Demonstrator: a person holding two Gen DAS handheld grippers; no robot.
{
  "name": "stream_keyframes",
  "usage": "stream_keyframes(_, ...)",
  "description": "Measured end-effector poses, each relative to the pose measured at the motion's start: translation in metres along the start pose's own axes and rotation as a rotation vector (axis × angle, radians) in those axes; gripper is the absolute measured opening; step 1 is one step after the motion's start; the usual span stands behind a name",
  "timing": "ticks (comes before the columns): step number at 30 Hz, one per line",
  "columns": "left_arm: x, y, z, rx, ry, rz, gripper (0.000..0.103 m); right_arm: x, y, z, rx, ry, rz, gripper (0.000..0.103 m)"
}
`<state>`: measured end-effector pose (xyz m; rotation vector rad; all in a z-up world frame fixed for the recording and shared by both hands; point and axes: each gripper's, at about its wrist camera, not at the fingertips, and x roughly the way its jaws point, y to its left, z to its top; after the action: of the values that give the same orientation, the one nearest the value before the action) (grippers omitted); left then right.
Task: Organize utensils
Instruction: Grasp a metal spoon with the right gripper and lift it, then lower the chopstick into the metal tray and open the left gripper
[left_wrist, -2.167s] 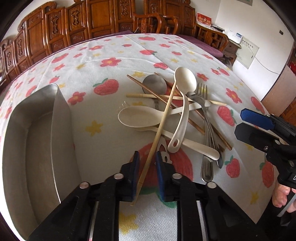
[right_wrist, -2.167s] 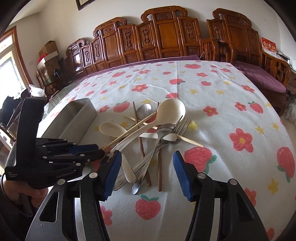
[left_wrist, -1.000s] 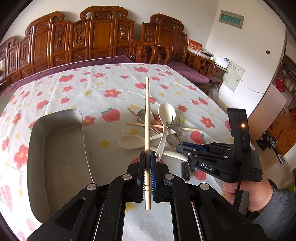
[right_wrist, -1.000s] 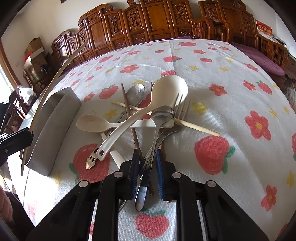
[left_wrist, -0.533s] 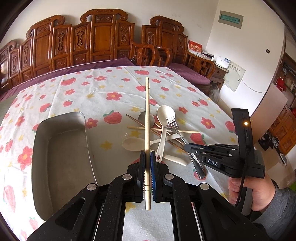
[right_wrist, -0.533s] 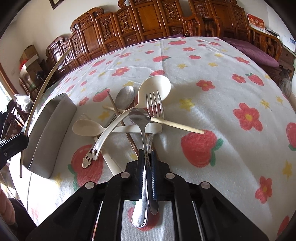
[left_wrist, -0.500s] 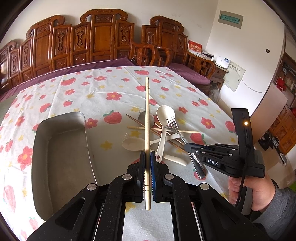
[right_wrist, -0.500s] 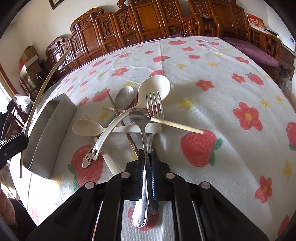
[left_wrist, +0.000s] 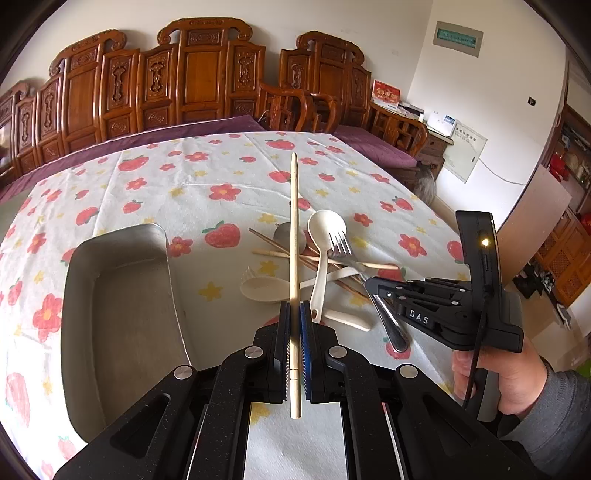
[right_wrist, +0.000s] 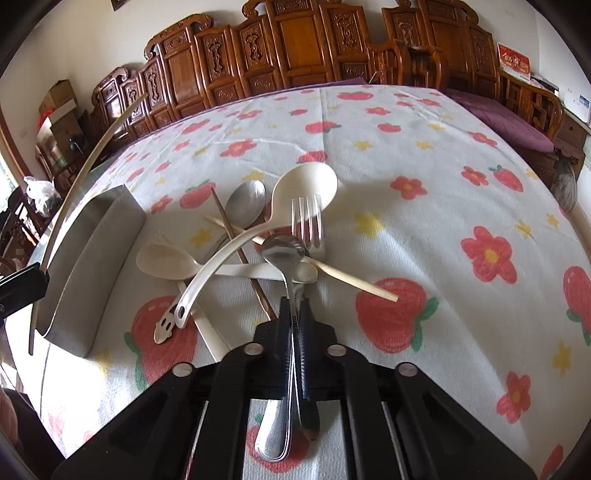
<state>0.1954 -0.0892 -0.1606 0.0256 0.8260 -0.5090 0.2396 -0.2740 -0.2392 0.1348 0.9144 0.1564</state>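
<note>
My left gripper (left_wrist: 294, 306) is shut on a pale bamboo chopstick (left_wrist: 293, 229), held in the air and pointing away over the table. The steel tray (left_wrist: 118, 236) lies to its left. My right gripper (right_wrist: 294, 301) has its jaws closing tight on the handles of a metal spoon (right_wrist: 284, 251) and a metal fork (right_wrist: 306, 221), both raised a little off the pile. From the left wrist view the right gripper (left_wrist: 369, 284) is at the right, with a hand under it.
On the strawberry tablecloth lie a cream ladle spoon (right_wrist: 306, 181), a second cream spoon (right_wrist: 162, 258), another metal spoon (right_wrist: 247, 201), brown chopsticks (right_wrist: 236, 236) and a bamboo chopstick (right_wrist: 351, 278), all crossed. Carved wooden chairs line the far side.
The left gripper has lifted the bamboo chopstick out of the pile and now holds still. The right gripper's jaws came together on the spoon and fork, whose heads rose and swung in line.
</note>
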Motion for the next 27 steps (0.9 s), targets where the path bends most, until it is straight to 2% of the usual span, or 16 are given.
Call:
stream_keyframes(8, -0.005, 0.003, 0.004, -0.002, -0.016, 0.004, 0.004, -0.018, 0.000, 0.006, -0.008, -0.067, 0.018, 0.004)
stream_keyframes(15, -0.026, 0.013, 0.005, -0.011, -0.044, 0.057, 0.004, -0.036, 0.008, 0.008, -0.032, -0.115, 0.053, 0.004)
stream_keyframes(23, -0.049, 0.051, 0.001, -0.077, -0.035, 0.132, 0.004, -0.052, 0.023, 0.008, -0.076, -0.136, 0.089, 0.004)
stream_keyframes(27, -0.048, 0.071, -0.003, -0.097, 0.004, 0.154, 0.004, -0.061, 0.031, 0.009, -0.087, -0.144, 0.100, 0.004)
